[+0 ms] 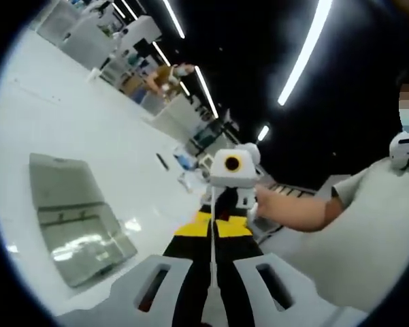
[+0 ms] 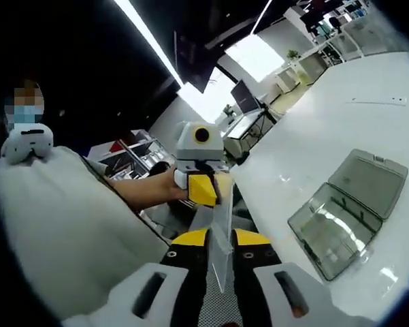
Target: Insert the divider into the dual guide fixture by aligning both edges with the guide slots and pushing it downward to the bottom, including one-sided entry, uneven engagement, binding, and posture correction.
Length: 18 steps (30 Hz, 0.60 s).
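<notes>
Open clear case (image 2: pixel 350 211) on white table (image 2: pixel 340 129), beside divider (image 2: pixel 221 238).

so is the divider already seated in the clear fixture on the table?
No, the divider is held up between both grippers, apart from the open fixture.

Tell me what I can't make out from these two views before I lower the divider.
- Divider: a thin clear sheet held edge-on between both grippers; its far edge is lost behind the left gripper in the right gripper view.
- Clear case: open on the white table; glare hides any guide slots inside.
- Right gripper: the jaws' grip on the sheet is hidden edge-on in the left gripper view.
</notes>
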Tool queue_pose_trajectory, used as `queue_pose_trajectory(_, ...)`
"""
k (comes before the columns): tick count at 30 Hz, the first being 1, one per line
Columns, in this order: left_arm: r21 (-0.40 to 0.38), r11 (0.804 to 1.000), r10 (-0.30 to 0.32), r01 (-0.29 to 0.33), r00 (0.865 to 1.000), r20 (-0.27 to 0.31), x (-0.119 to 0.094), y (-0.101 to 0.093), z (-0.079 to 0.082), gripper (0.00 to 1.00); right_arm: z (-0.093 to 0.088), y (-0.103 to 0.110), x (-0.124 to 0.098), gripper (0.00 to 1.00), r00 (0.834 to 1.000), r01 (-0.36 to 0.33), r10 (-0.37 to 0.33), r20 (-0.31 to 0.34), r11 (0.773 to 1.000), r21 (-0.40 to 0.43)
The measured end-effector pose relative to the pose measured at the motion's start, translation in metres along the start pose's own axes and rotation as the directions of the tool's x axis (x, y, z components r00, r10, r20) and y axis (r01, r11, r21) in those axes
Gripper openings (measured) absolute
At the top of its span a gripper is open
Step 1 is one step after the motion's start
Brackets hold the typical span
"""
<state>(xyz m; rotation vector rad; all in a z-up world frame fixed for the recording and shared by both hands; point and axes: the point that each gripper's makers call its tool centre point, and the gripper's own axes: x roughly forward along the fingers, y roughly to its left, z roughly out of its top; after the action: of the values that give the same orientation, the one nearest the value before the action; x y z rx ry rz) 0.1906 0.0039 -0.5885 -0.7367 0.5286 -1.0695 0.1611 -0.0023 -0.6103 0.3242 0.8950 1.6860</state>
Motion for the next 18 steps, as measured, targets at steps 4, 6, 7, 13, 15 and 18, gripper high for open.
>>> queue_pose_trajectory(4, -0.003, 1.0, -0.005, 0.005, 1.0, 0.004, -0.0004, -0.0006, -0.0001, 0.0, -0.0022, 0.0018, 0.0015, 0.09, 1.0, -0.011, 0.011, -0.012, 1.0, 0.001)
queue_pose_trajectory(6, -0.004, 1.0, -0.005, 0.005, 1.0, 0.007, -0.0008, -0.0001, 0.0, 0.0, -0.002, 0.0015, 0.002, 0.08, 1.0, -0.009, 0.009, -0.01, 1.0, 0.003)
queue_pose_trajectory(7, -0.006, 1.0, -0.006, 0.007, 1.0, 0.007, -0.0009, -0.0007, -0.0001, 0.0, -0.0014, 0.0019, 0.0024, 0.08, 1.0, -0.011, 0.011, -0.005, 1.0, 0.005)
queue_pose_trajectory(13, -0.006, 1.0, -0.012, 0.012, 1.0, 0.009, -0.001, -0.0023, -0.0001, 0.0, -0.0017, 0.0024, 0.0035, 0.06, 1.0, -0.014, 0.014, -0.005, 1.0, 0.01)
queue_pose_trajectory(15, -0.005, 1.0, -0.014, 0.014, 1.0, 0.01, -0.0012, -0.0024, 0.0001, 0.0, -0.0016, 0.003, 0.0034, 0.05, 1.0, -0.016, 0.016, -0.004, 1.0, 0.009)
queue_pose_trajectory(18, -0.004, 1.0, -0.017, 0.017, 1.0, 0.011, -0.0009, -0.0026, 0.0004, 0.0, -0.0013, 0.0037, 0.0028, 0.05, 1.0, -0.022, 0.022, 0.001, 1.0, 0.021)
